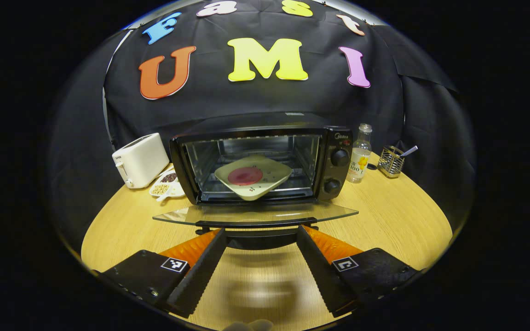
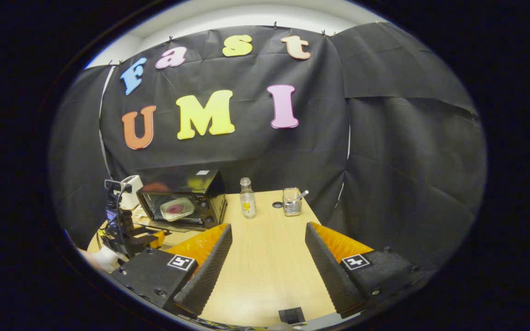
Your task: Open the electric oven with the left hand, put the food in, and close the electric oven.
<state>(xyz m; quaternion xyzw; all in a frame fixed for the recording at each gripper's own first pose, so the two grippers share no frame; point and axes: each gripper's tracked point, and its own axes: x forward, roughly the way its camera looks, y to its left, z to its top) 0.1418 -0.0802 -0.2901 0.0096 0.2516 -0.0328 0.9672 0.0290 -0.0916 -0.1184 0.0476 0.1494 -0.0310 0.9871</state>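
Centre frame: oven (image 1: 260,161), door (image 1: 256,214) down, plate w/ food (image 1: 252,177) inside. Left gripper (image 1: 261,236) wide at door handle; right gripper (image 2: 268,234) wide over desk (image 2: 265,266).

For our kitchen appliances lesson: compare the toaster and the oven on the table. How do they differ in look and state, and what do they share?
The toaster is white; the oven is black. The toaster is smaller and closed-bodied; the oven is wider, with its glass door folded down flat. The oven holds a plate of food; nothing can be seen in the toaster. The oven has two knobs on its right panel. Both stand upright on the wooden table, side by side.
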